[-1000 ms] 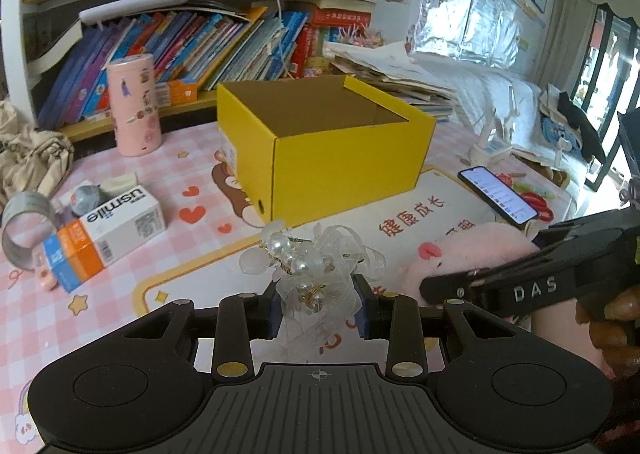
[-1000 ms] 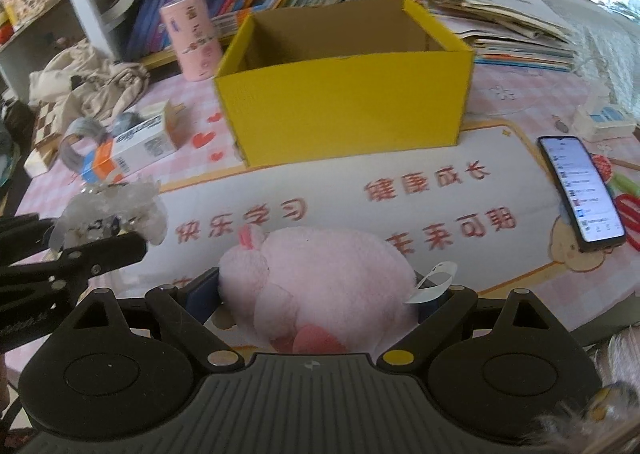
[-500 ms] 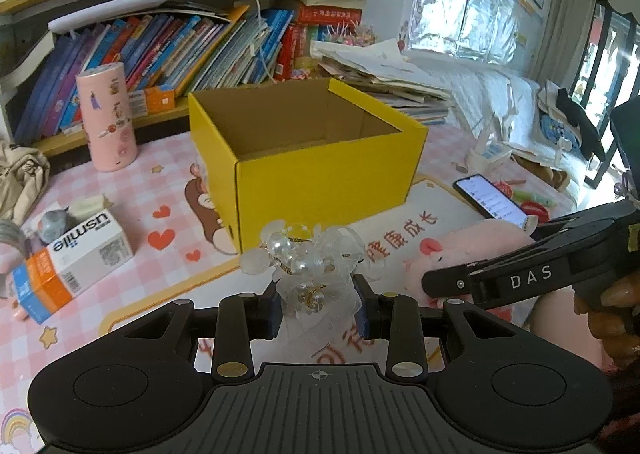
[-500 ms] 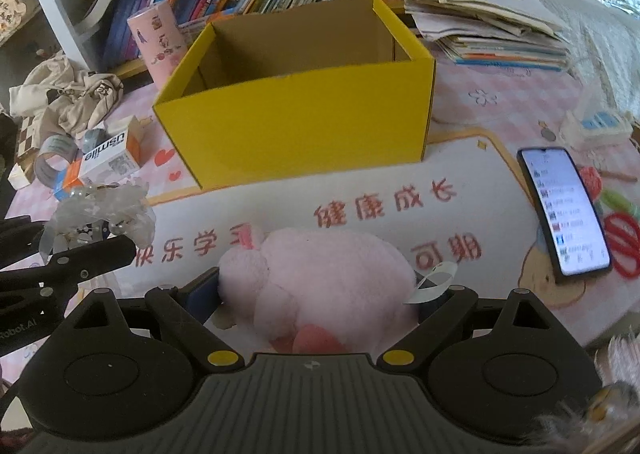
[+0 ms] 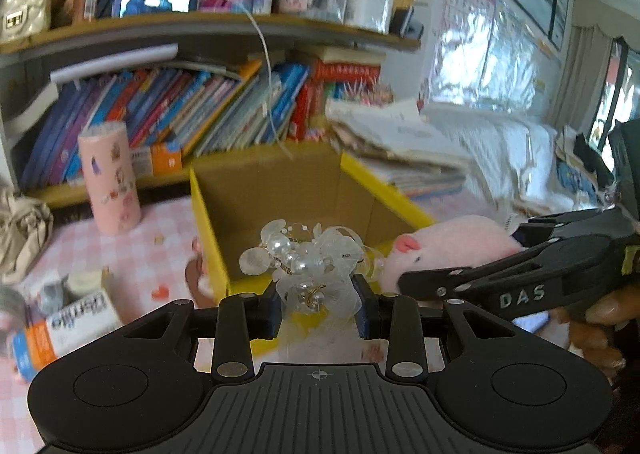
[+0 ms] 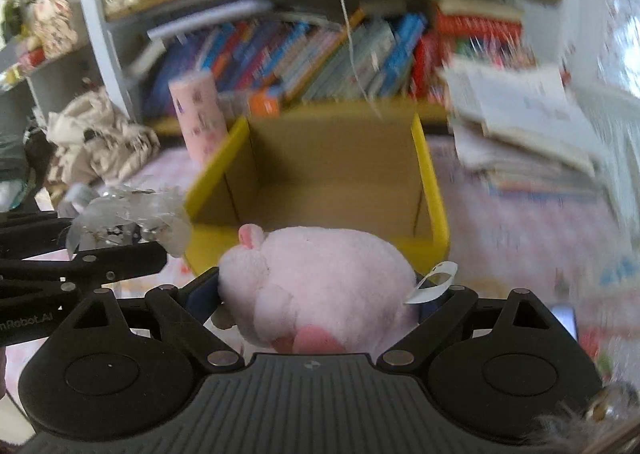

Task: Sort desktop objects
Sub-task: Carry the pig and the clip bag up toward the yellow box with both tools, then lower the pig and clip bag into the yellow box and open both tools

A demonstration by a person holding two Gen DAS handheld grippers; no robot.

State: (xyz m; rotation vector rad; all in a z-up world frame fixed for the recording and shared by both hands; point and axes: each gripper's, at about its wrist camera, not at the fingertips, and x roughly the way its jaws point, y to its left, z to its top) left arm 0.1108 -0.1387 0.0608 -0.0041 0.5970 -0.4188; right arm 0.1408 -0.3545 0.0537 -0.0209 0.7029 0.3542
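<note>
My left gripper [image 5: 318, 304] is shut on a clear pearl hair ornament [image 5: 308, 266] and holds it in the air just before the near wall of the open yellow box [image 5: 208, 230]. My right gripper [image 6: 318, 298] is shut on a pink plush pig [image 6: 320, 286] with a white tag and holds it at the box's near rim [image 6: 438, 209]. The pig [image 5: 448, 246] and the right gripper also show at the right of the left wrist view. The ornament [image 6: 128, 213] shows at the left of the right wrist view. The box looks empty inside.
A pink cylinder [image 5: 110, 177] stands left of the box. A white and orange carton [image 5: 64, 328] lies on the pink checked table at left. A bookshelf [image 5: 200, 109] runs behind the box. Stacked papers [image 6: 528, 133] lie to the right. A phone [image 6: 566, 320] lies at right.
Both grippers have risen and moved forward to the yellow box with their objects still held. The box now looms close and I look down into it.
</note>
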